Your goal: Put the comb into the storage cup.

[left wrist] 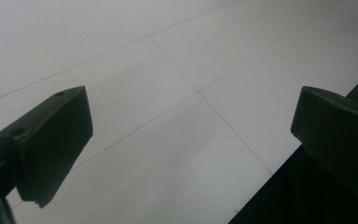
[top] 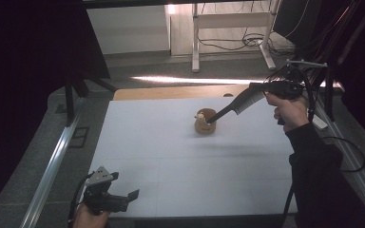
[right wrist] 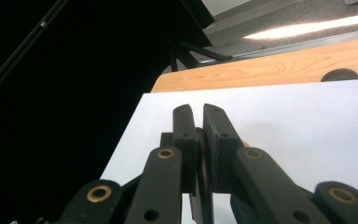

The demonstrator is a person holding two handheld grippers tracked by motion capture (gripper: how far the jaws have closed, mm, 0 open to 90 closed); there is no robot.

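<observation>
The left tongs hovered wide open and empty over the desk's near left edge. Bare surface lay between. The right tongs were closed on the wooden cup's rim, mid-desk toward the far edge.

White table, wooden cup atop

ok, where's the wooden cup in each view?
High view: wooden cup at the far centre of the white sheet, right gripper on its rim.
Right gripper view: cup rim pinched between the jaws, bottom centre.
Left gripper view: bare sheet between open jaws.
Shared landmark: the white sheet.
</observation>
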